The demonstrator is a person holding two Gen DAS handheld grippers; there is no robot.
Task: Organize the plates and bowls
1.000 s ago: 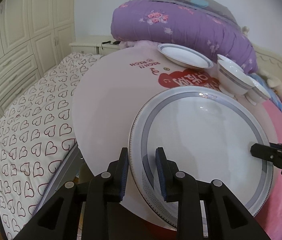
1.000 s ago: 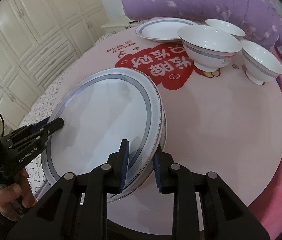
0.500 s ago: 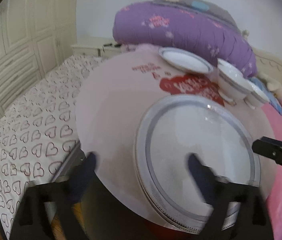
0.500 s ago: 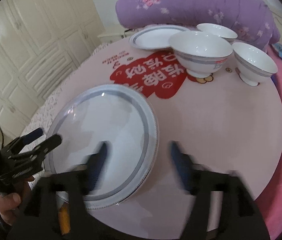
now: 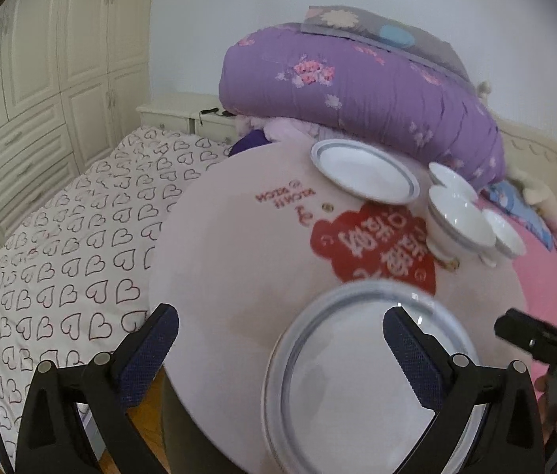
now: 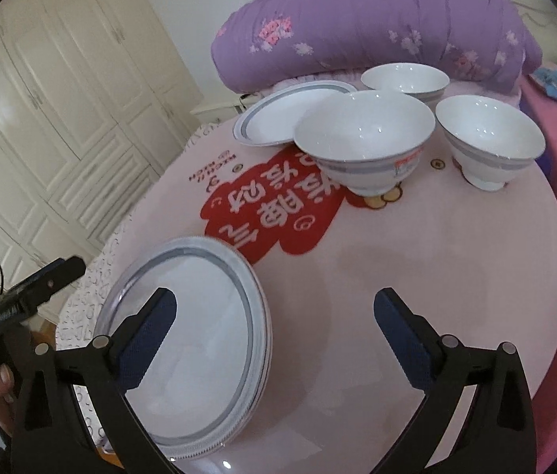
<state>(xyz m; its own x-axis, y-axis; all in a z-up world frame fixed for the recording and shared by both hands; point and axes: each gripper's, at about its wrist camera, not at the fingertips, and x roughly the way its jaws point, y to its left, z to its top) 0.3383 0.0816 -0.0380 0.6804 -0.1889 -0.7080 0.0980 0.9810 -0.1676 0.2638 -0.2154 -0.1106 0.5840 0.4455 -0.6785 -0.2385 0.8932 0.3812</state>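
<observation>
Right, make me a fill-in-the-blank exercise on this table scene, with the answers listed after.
1. The number of bowls standing on the round table is ____.
2. The folded quilt behind the bowls is ____ in colour.
3. The big plate lies at the near edge of the table; the small plate lies at the ____ edge.
4. The big bowl stands partly on a printed patch coloured ____.

Missing words: three; purple; far; red

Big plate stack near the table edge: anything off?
Yes. The big plate stack overhangs the round table's near edge. The small plate and three bowls sit upright, intact; nothing spilled.
</observation>
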